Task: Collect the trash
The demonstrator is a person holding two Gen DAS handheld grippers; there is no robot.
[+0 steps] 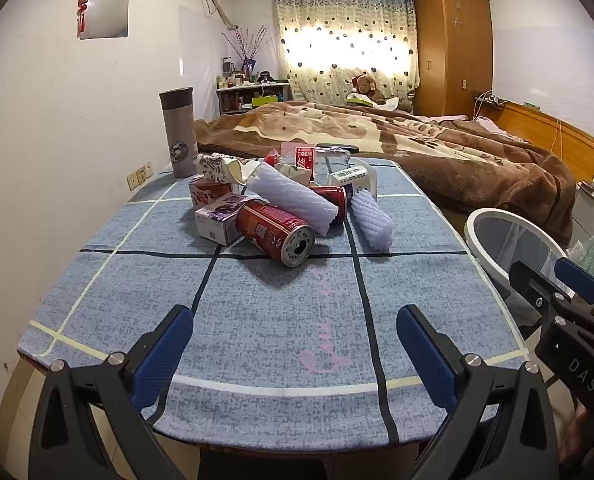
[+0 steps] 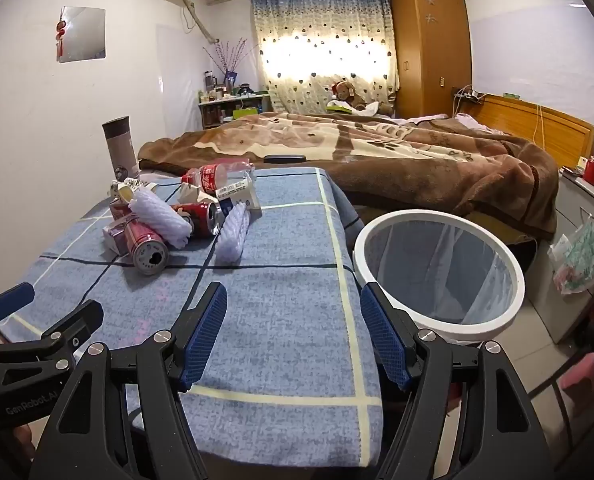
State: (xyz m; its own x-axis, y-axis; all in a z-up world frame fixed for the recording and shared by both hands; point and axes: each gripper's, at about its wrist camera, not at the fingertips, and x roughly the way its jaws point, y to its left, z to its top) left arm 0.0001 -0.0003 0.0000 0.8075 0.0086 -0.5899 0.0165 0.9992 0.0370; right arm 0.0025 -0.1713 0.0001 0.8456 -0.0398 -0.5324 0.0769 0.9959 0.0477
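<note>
A pile of trash lies on the far half of the blue checked table (image 1: 281, 320): a red can (image 1: 275, 234) on its side nearest me, a white foam net sleeve (image 1: 293, 198), a second sleeve (image 1: 371, 220), small cartons (image 1: 217, 222) and a crushed plastic bottle (image 1: 309, 158). The pile also shows in the right wrist view, with the can (image 2: 147, 248) in front. My left gripper (image 1: 295, 344) is open and empty over the table's near part. My right gripper (image 2: 293, 332) is open and empty over the table's right edge, next to the white-rimmed bin (image 2: 441, 268).
A grey thermos (image 1: 179, 132) stands at the table's far left corner. A bed with a brown blanket (image 1: 417, 140) lies behind the table. A plastic bag (image 2: 577, 260) hangs on a cabinet at the right. The bin's rim also shows in the left wrist view (image 1: 497, 220).
</note>
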